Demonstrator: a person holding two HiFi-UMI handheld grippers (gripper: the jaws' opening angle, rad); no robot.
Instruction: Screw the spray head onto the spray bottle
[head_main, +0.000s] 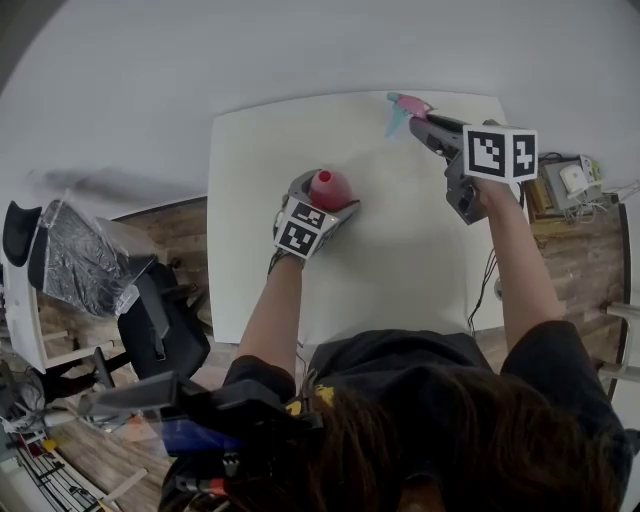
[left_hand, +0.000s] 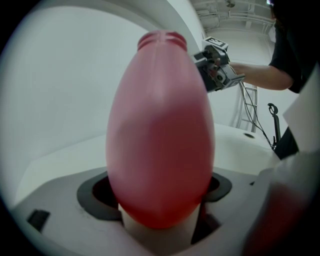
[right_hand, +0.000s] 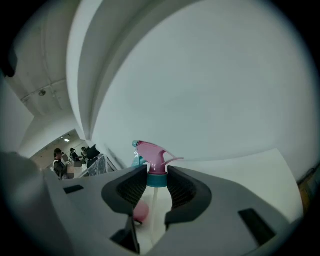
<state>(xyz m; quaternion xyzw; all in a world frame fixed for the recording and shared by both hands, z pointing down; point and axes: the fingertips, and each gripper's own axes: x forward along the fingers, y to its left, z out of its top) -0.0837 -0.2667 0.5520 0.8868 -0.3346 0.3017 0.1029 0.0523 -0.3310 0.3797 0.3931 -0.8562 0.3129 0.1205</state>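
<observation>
A red egg-shaped spray bottle (head_main: 330, 186) stands on the white table (head_main: 400, 260), its threaded neck open at the top. My left gripper (head_main: 322, 196) is shut on the bottle's body; in the left gripper view the bottle (left_hand: 160, 130) fills the space between the dark pads (left_hand: 95, 197). Over the table's far right corner, my right gripper (head_main: 432, 124) is shut on the pink spray head (head_main: 405, 106). The right gripper view shows the head's teal collar (right_hand: 156, 179) pinched between the jaws, with the white dip tube (right_hand: 151, 210) hanging below. The bottle (right_hand: 141, 211) lies far beneath it.
A black office chair (head_main: 160, 320) stands left of the table. A shelf with small devices and cables (head_main: 565, 182) sits at the right. A ladder (left_hand: 248, 107) shows behind the right arm. Several people (right_hand: 61, 162) stand far off.
</observation>
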